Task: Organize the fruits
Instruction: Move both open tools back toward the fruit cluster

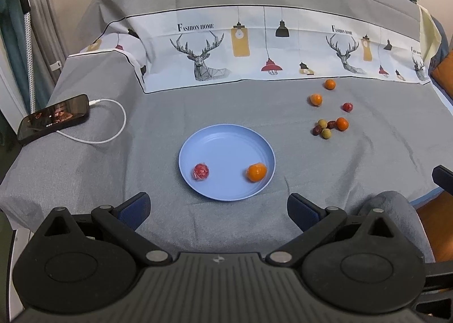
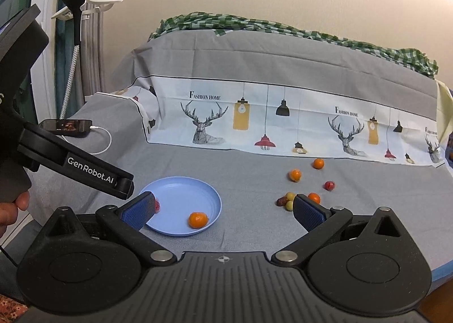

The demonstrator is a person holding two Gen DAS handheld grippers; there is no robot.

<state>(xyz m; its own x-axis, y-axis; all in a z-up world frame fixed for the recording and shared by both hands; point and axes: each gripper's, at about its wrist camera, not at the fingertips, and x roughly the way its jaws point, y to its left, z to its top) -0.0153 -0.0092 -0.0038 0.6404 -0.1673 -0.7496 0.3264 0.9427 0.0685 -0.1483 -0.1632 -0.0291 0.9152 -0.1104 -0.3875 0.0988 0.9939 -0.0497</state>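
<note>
On the grey cloth (image 1: 198,113) in the left wrist view, a blue plate (image 1: 226,136) sits just ahead of the left tongs (image 1: 218,209), whose jaws stand wide with nothing between them. Inside the plate lie a red fruit (image 1: 201,172) at the left and an orange (image 1: 256,172) at the right, well apart. Up to the right, off the plate, the loose fruits are scattered: three oranges (image 1: 316,99), one more red fruit (image 1: 347,107), and a touching cluster (image 1: 324,129) of dark and pale green pieces. A phone (image 1: 53,117) with its cable lies far left.

From the right wrist view, the right tongs (image 2: 223,209) are also spread wide and empty, hovering above the cloth between plate (image 2: 181,189) and cluster (image 2: 287,201). The left tongs' body (image 2: 76,170) crosses the left edge, a hand (image 2: 11,209) gripping it.

These fruits look small, light and round, so they will likely roll on the soft cloth if nudged. The red ones seem wrapped in shiny film, probably slippery. Best taken across the widest part, jaws coming straight down, with gentle pressure since the skins may bruise. Cluster pieces touch, so an outer one seems easiest to take first.
</note>
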